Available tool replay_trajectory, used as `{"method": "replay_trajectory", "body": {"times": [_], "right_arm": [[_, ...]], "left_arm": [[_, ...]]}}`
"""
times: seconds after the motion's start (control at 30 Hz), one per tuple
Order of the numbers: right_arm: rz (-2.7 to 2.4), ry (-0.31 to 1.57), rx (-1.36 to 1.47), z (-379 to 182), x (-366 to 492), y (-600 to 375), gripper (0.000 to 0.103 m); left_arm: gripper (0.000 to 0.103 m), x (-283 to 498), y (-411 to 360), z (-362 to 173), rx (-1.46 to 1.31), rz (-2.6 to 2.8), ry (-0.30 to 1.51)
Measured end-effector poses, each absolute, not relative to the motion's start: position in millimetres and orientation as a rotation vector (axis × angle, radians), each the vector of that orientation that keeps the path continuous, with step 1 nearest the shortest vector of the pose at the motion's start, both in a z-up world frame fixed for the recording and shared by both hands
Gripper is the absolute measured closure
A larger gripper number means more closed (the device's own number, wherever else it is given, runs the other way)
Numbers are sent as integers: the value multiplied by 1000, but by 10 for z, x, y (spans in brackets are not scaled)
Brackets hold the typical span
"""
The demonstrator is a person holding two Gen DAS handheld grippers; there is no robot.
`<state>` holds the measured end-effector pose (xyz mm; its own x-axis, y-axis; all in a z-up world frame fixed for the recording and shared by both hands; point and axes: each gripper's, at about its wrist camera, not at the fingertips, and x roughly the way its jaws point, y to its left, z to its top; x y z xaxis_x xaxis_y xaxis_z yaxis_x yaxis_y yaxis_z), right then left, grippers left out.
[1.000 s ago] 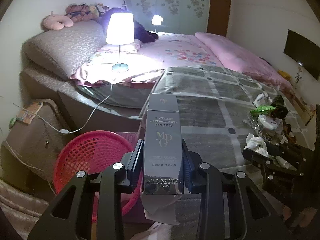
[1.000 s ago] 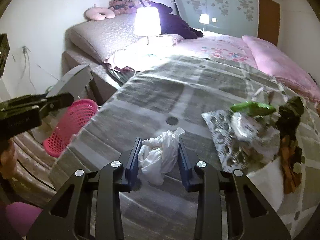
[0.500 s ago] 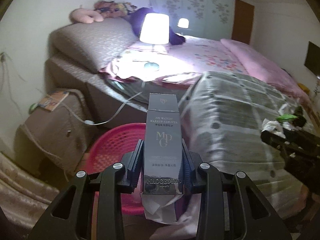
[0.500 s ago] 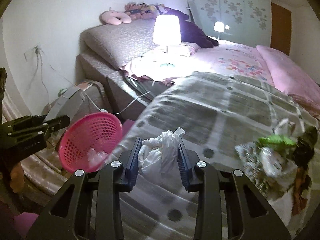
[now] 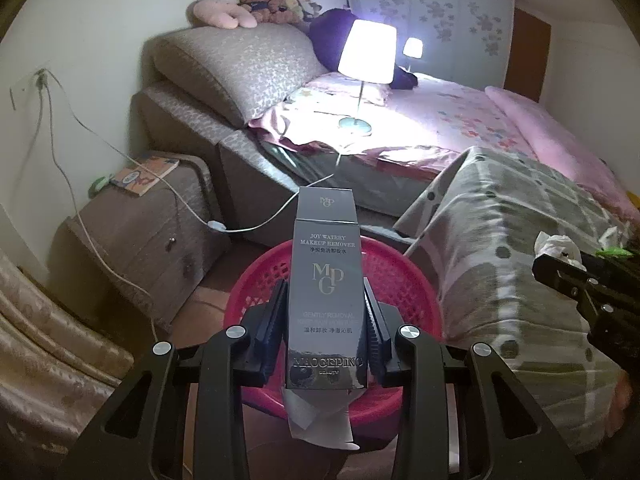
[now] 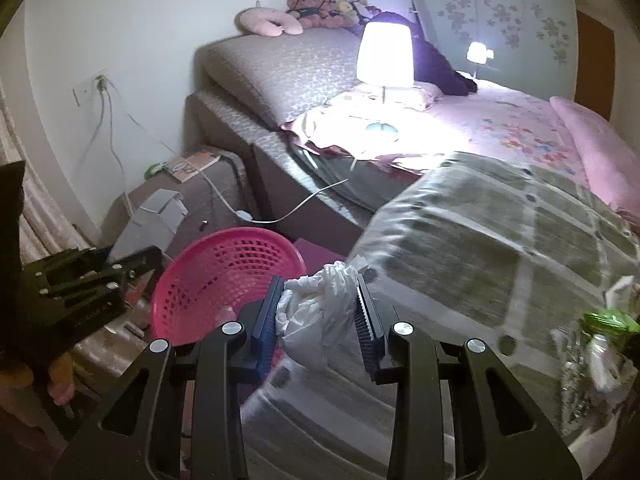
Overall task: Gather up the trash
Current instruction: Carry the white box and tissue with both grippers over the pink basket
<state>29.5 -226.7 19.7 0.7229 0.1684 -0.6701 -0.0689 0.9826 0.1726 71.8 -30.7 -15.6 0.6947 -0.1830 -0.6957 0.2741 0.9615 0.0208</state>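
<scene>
My left gripper (image 5: 323, 320) is shut on a tall grey makeup remover box (image 5: 325, 280) and holds it upright over the pink basket (image 5: 404, 280) on the floor beside the bed. My right gripper (image 6: 318, 312) is shut on a crumpled white tissue wad (image 6: 320, 312), above the bed's edge, just right of the pink basket (image 6: 224, 272). The left gripper with its box (image 6: 152, 220) shows at the left in the right wrist view. More trash, with a green wrapper (image 6: 608, 318), lies on the grey blanket at the right.
A brown nightstand (image 5: 148, 232) with a booklet stands left of the basket. A lit lamp (image 5: 366, 56) stands on the bed, its white cord (image 5: 256, 228) trailing down past the basket. The grey plaid blanket (image 6: 500, 232) hangs over the bed's edge.
Both grippers have swung left from the bed toward the basket. The box is now over the basket, and the tissue wad has come to the bed's edge beside it.
</scene>
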Motion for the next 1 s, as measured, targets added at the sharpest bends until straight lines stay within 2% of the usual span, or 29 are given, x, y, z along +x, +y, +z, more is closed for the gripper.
{"method": "replay_trajectory", "body": {"times": [0.6, 1.0], "right_arm": [[221, 797, 128, 156, 658, -1862, 70], [252, 846, 134, 28, 889, -1721, 69]], "left_arm": [[69, 846, -102, -276, 95, -194, 798], [69, 1014, -3, -514, 69, -182, 903]]}}
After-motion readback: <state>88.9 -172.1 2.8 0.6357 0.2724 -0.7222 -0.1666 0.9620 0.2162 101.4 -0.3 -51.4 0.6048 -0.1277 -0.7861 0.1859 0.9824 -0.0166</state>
